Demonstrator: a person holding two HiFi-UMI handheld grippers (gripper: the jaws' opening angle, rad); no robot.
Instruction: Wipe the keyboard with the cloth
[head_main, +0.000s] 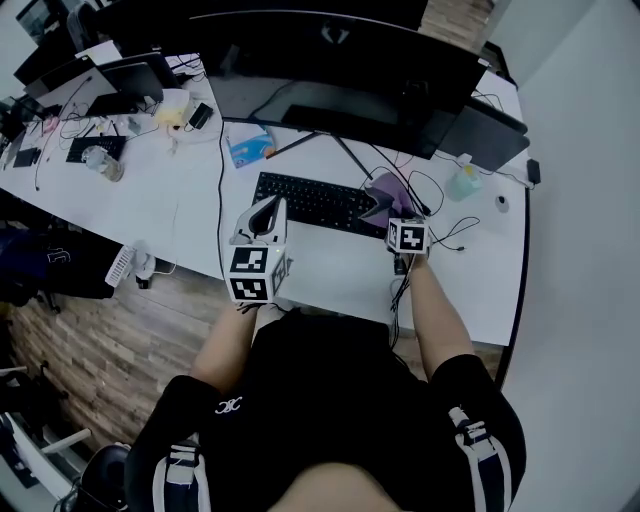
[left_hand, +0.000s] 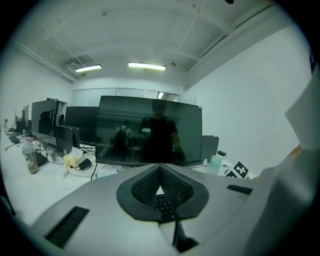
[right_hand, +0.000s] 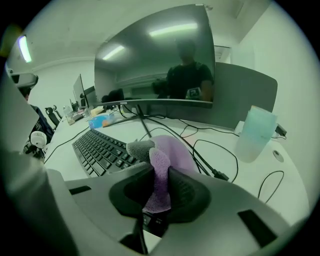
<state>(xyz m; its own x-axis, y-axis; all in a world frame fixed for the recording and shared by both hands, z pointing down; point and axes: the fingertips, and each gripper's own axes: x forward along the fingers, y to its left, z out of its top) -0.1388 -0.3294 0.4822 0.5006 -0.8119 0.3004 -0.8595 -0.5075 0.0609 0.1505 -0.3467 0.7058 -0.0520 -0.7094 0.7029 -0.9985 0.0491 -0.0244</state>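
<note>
Left hand-held gripper (left_hand: 160, 170): jaws together, tips touching, nothing between them, aimed about level. Right hand-held gripper (right_hand: 159, 175): jaws clamped on a fold of the purple cloth (right_hand: 170, 150), aimed forward and slightly down. Both forearms are bare and reach forward from the torso. The left forearm (head_main: 225, 345) is held closer in, and the right forearm (head_main: 440, 315) is stretched further out.

Person in a black short-sleeved shirt (head_main: 330, 390). White stripes mark both sleeves (head_main: 180, 470) at 7 and 5 o'clock in the head view, and a small white logo (head_main: 230, 406) sits above the left stripes. The left claw (head_main: 268, 207) and right claw (head_main: 384, 210) are pale grey with dark ribbed pads (left_hand: 144, 186). Each carries 1 white cube (head_main: 258, 273) with black square markers.
</note>
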